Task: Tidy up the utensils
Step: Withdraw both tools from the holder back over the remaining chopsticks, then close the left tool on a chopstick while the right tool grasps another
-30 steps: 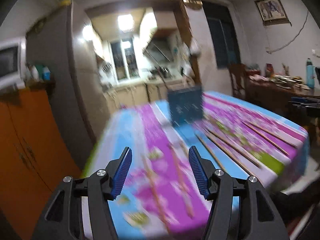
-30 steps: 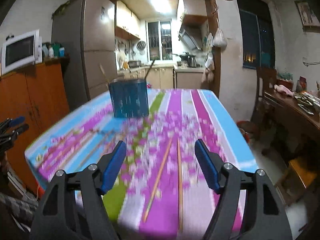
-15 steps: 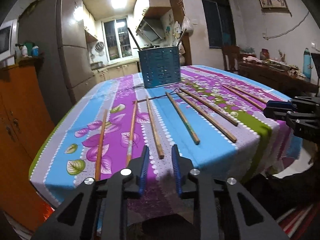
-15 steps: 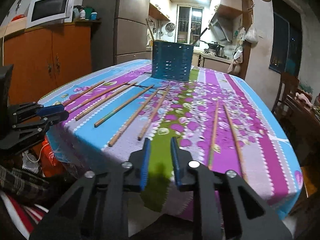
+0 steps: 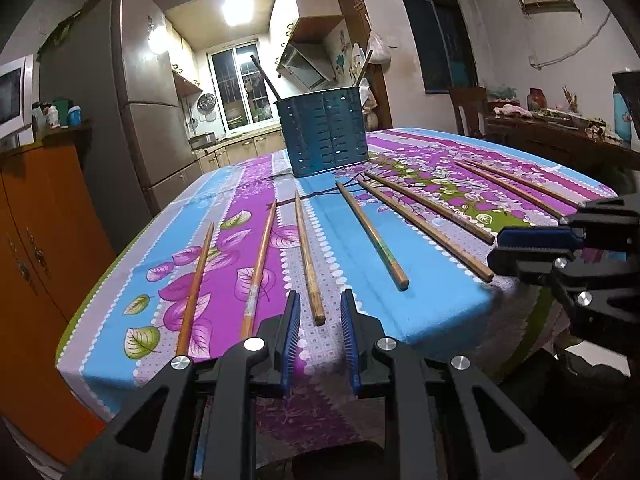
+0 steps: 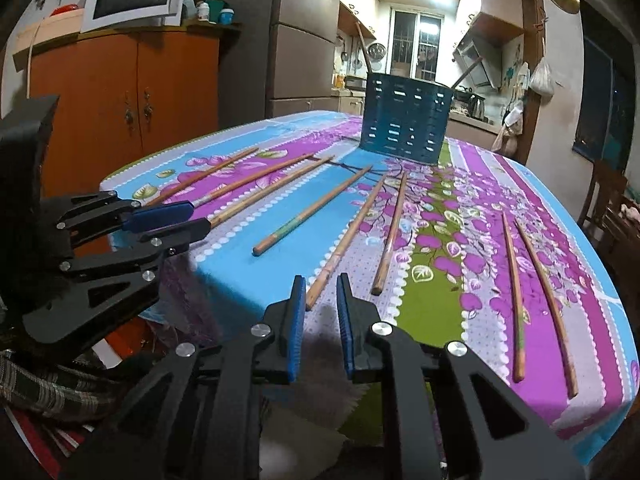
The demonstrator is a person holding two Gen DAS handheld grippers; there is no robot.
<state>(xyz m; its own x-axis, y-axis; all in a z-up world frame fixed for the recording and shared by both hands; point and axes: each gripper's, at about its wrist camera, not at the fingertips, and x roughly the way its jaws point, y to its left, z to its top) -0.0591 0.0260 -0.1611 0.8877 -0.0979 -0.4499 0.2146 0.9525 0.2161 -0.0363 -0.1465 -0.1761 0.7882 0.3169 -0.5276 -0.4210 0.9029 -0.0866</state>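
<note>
The step in hand is judged to be the approach for a first pick-up; no chopstick is held yet. The holder stands upright at 12 o'clock at the far end of the table, with two sticks already leaning in it. The remaining chopsticks are laid flat on the cloth, fanned from about 10 to 2 o'clock, each well apart from the holder. The left gripper is set at the near table edge; its jaws have just been closing and are drawn to a narrow gap, with the near end of one chopstick lying at 12 o'clock in line with that gap. No pad is seen pressed on it, so the claw is read as released. The right gripper is placed likewise; its jaws have also just been closing, a slim gap remains, and the end of another chopstick lies just beside the left pad, ungrasped. For the next move, each gripper is to be eased toward 12 o'clock until a stick end is bracketed, then clenched fully. A thin, round stick is likely to roll or slip, so a firm, centred grip is called for before lifting toward the holder.
</note>
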